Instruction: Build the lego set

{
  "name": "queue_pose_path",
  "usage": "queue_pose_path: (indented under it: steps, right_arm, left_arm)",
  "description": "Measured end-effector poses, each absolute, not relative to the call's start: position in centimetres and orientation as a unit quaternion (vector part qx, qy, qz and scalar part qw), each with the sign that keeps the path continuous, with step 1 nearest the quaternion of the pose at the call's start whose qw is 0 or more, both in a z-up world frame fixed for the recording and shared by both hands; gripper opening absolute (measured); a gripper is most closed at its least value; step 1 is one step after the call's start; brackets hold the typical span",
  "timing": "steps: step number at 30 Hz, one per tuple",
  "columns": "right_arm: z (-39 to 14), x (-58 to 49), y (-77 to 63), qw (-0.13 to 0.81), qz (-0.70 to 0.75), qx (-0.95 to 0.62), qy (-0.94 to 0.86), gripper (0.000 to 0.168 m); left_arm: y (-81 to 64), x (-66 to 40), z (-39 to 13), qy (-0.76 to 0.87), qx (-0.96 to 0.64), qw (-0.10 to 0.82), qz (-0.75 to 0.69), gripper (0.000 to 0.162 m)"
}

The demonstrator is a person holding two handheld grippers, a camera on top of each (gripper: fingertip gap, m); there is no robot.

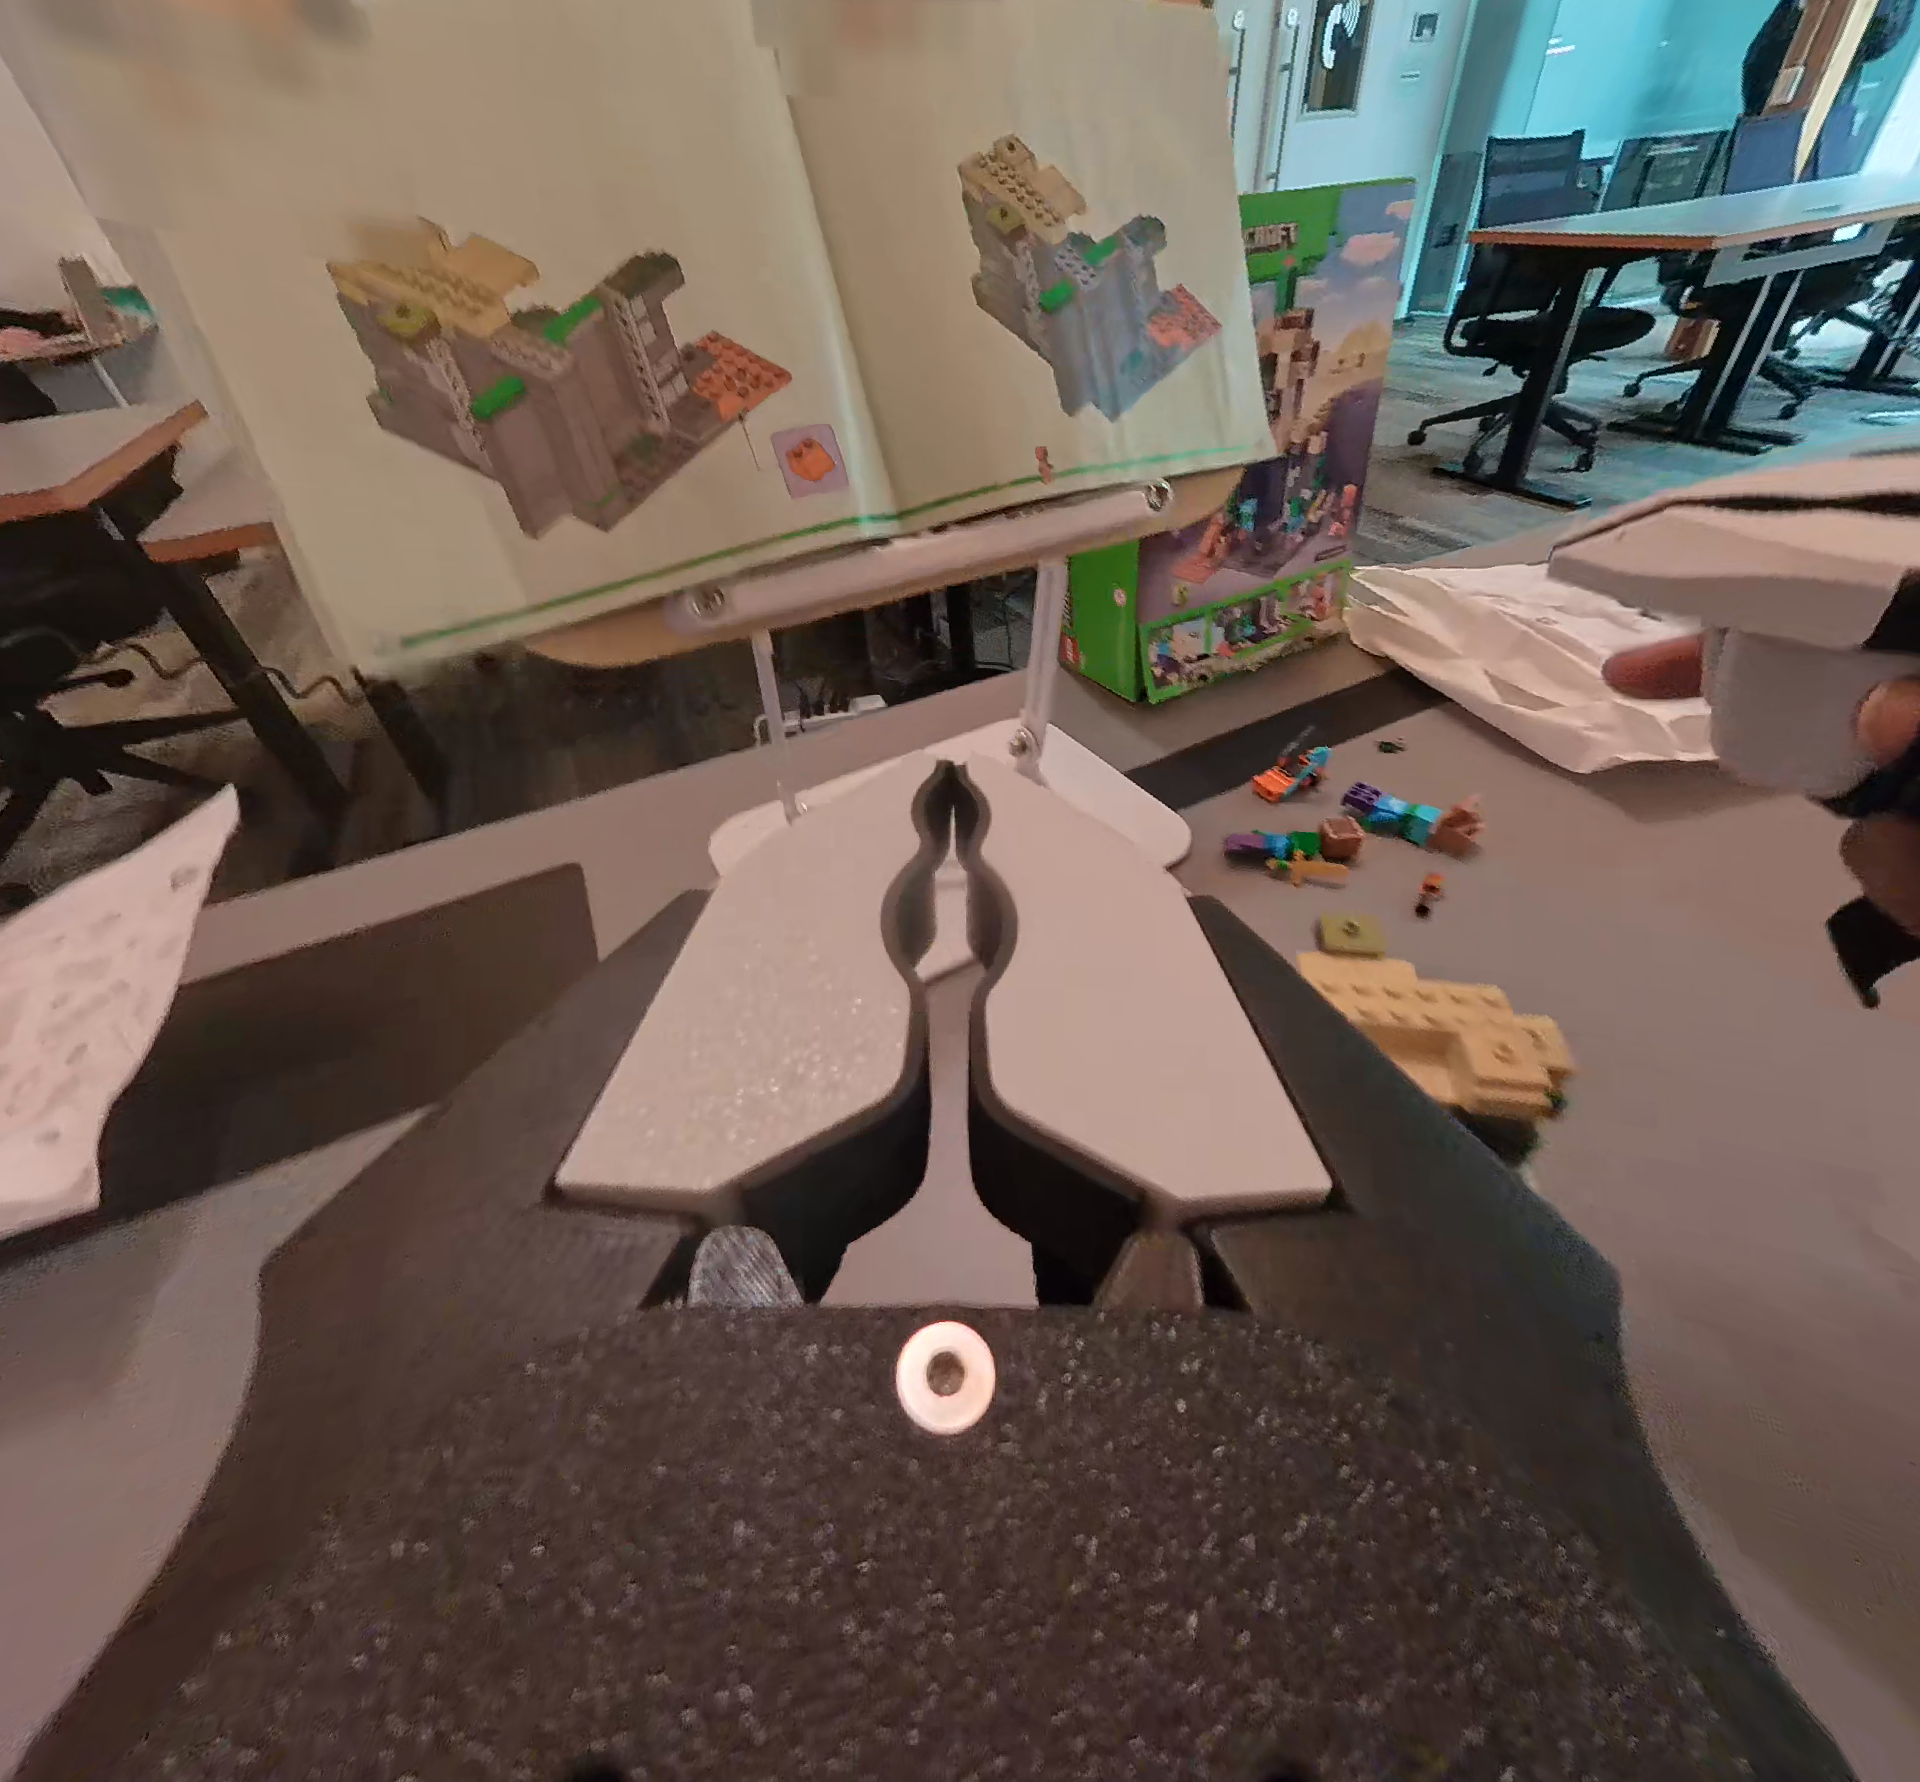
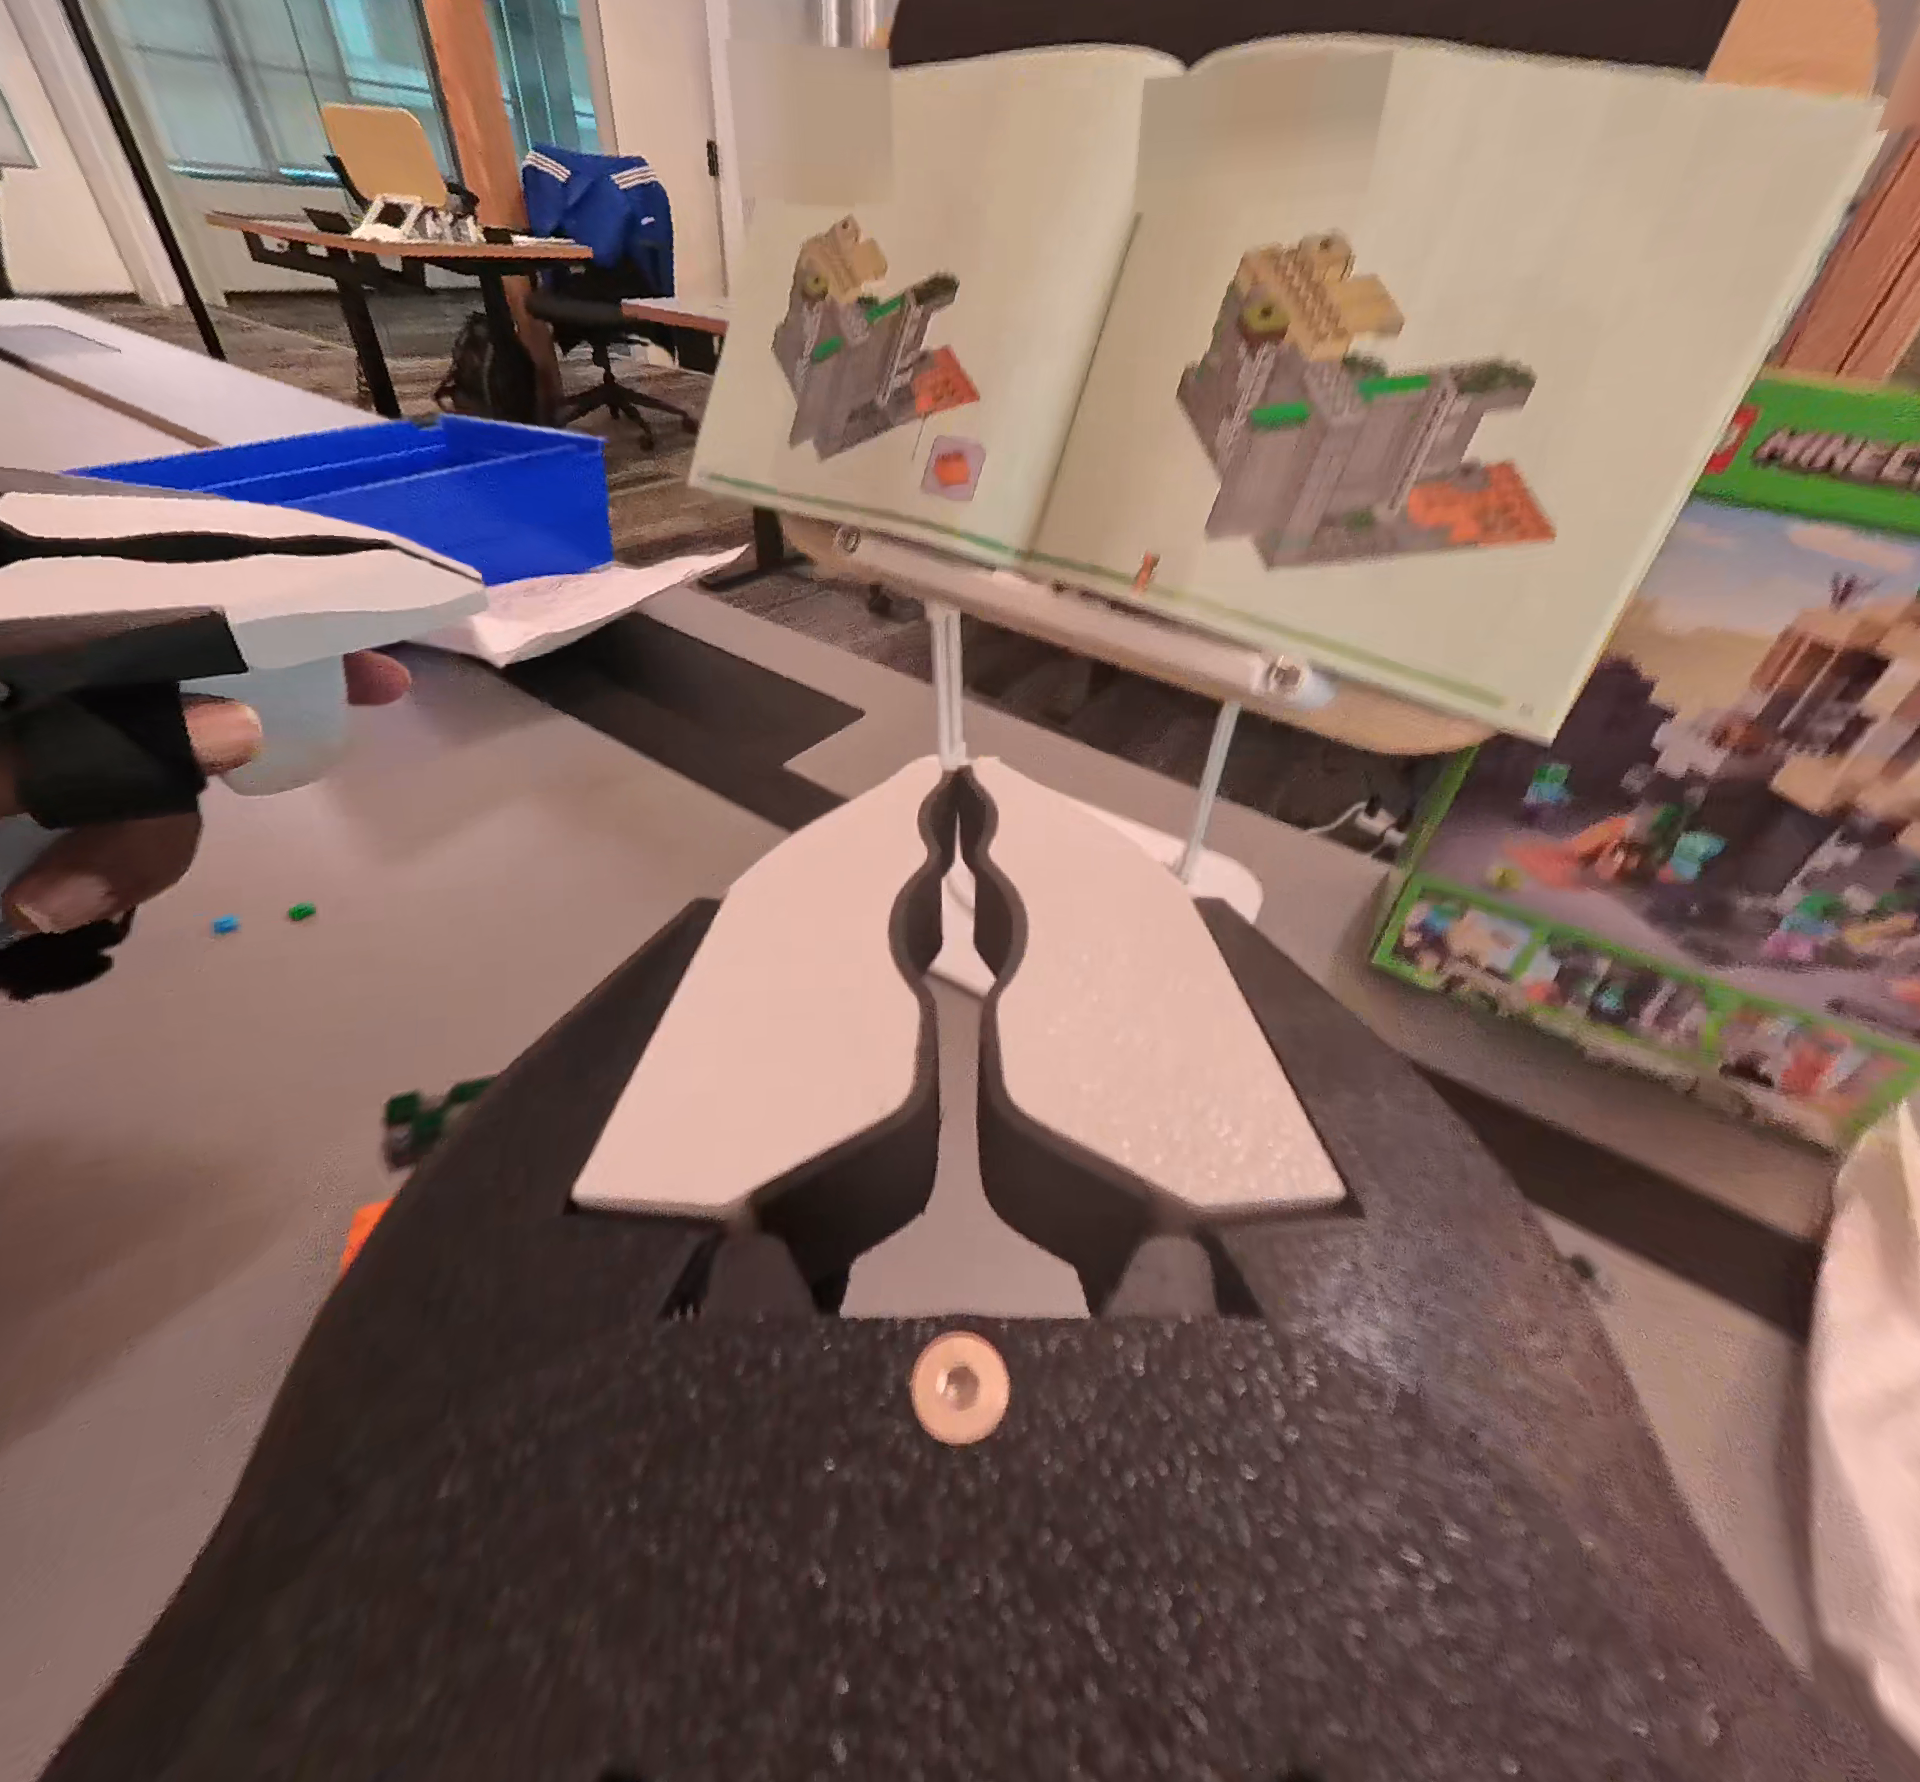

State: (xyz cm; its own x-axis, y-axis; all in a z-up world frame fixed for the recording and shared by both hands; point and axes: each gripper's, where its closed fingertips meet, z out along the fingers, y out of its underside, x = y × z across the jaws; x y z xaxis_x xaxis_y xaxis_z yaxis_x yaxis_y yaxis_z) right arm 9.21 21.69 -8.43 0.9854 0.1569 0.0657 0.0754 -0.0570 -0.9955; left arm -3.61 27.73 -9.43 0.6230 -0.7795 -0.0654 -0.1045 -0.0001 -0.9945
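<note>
Table [image 1: 1714,1265] grey, running under both tools, with bare room to the lower right in the left wrist view and at 9 o'clock in the right wrist view. Instruction book [image 1: 727,278] stands open on a white stand [image 1: 1101,807] at 12 o'clock in both views, its lower edge well above the table. Set box [image 2: 1662,849] sits at 3 o'clock of the stand, near the table's far edge. Blue tray [image 2: 416,496] lies at 10 o'clock in the right wrist view by a sheet of white paper [image 2: 582,600]. Crumpled white bag [image 1: 1507,662] lies at 2 o'clock in the left wrist view.

Left gripper [image 1: 949,776] is pressed together at the tips, holding nothing. Right gripper [image 2: 958,778] is likewise closed on nothing. Each shows at the side of the other's view, held in a hand [image 2: 94,797].

Tan brick block [image 1: 1444,1036], partly built, sits at 3 o'clock beside the left tool, touching the table. Loose small figures and bricks [image 1: 1351,823] are scattered at 2 o'clock, apart from the block. Two tiny bricks, blue [image 2: 224,924] and green [image 2: 301,912], lie at 9 o'clock in the right wrist view
</note>
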Motion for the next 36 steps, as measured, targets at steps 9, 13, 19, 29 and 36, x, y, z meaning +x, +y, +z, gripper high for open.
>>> queue_pose_path:
  steps: [9, 13, 19, 29, 36]
  right_arm:
    - [-16.0, 7.4, 16.5, 0.647, 0.044, -0.754, -0.108, 0.000]
    - [-17.7, 6.9, 16.5, 0.621, 0.066, -0.767, -0.147, 0.018]
    - [-20.5, 6.2, 16.7, 0.591, 0.076, -0.784, -0.175, 0.030]
    - [-24.2, 5.4, 19.1, 0.539, 0.059, -0.815, -0.206, 0.023]
    - [-24.2, 4.4, 18.1, 0.522, 0.157, -0.786, -0.291, 0.019]
  left_arm:
    - [22.9, -5.5, -16.4, 0.364, -0.680, 0.575, -0.275, 0.000]
    - [22.3, -5.2, -18.8, 0.395, -0.682, 0.549, -0.278, 0.015]
    - [21.9, -4.8, -19.4, 0.397, -0.676, 0.540, -0.306, 0.024]
    - [20.9, -4.0, -19.6, 0.436, -0.645, 0.550, -0.301, 0.018]
    - [20.9, -4.1, -18.7, 0.427, -0.630, 0.567, -0.314, 0.017]
